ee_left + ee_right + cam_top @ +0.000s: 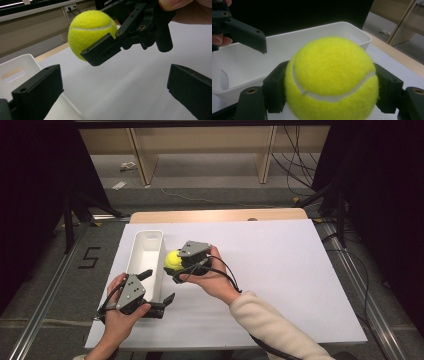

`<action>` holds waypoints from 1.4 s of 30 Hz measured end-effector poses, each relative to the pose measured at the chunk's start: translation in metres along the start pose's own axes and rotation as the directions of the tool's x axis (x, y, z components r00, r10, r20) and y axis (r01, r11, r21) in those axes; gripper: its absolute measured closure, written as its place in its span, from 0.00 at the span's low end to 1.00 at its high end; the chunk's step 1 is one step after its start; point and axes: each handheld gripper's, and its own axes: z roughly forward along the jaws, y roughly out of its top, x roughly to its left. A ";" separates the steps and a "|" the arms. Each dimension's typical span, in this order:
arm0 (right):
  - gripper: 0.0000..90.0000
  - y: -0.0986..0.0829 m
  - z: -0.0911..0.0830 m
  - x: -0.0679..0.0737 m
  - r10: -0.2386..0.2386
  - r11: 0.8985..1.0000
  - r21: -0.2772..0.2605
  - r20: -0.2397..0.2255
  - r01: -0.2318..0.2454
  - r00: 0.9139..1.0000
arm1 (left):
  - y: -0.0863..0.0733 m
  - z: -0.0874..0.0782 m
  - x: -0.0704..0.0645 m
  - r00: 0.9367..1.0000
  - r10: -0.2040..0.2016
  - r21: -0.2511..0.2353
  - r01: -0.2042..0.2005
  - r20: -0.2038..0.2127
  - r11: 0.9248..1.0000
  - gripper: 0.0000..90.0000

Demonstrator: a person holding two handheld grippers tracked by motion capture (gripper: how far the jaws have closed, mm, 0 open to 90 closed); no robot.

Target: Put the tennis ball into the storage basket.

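Now the right gripper (pixel 176 265) has its jaws closed on the tennis ball (pixel 173 259), holding it just beside the white bin (pixel 159 236), on the bin's right and seemingly a little above the rim. To do this well, carry the ball across the near wall until it hangs over the bin's open middle, then lower before letting go, so it cannot bounce out. The left gripper (pixel 156 290), jaws wide apart and empty, straddles the bin's near end and could steady it. Fuzzy yellow-green felt, white curved seam, round and undented.
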 end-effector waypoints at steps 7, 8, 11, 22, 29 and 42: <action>0.30 0.003 0.001 0.001 -0.002 1.000 -0.001 -0.001 0.002 1.000 | 0.000 0.000 0.000 1.000 -0.002 -0.001 0.002 -0.001 1.000 0.00; 0.30 0.004 0.001 0.001 -0.001 1.000 -0.003 -0.002 0.001 1.000 | -0.001 0.000 -0.005 0.997 -0.069 0.004 0.069 0.039 0.998 0.00; 0.30 0.005 0.004 0.002 -0.005 1.000 -0.007 -0.003 0.005 1.000 | -0.002 0.001 -0.006 0.995 -0.089 0.006 0.089 0.039 0.996 0.00; 0.30 0.010 0.010 0.006 -0.009 1.000 -0.007 -0.008 0.009 1.000 | -0.001 -0.001 -0.004 0.998 -0.055 0.009 0.055 -0.012 0.998 0.00; 0.30 0.012 0.013 0.008 -0.015 1.000 -0.007 -0.012 0.015 1.000 | 0.000 -0.002 -0.002 0.999 -0.042 0.010 0.042 -0.031 0.999 0.00; 0.30 0.019 0.014 0.008 -0.018 1.000 -0.023 -0.005 0.018 1.000 | 0.000 -0.003 -0.001 0.998 -0.027 0.003 0.028 -0.050 1.000 0.00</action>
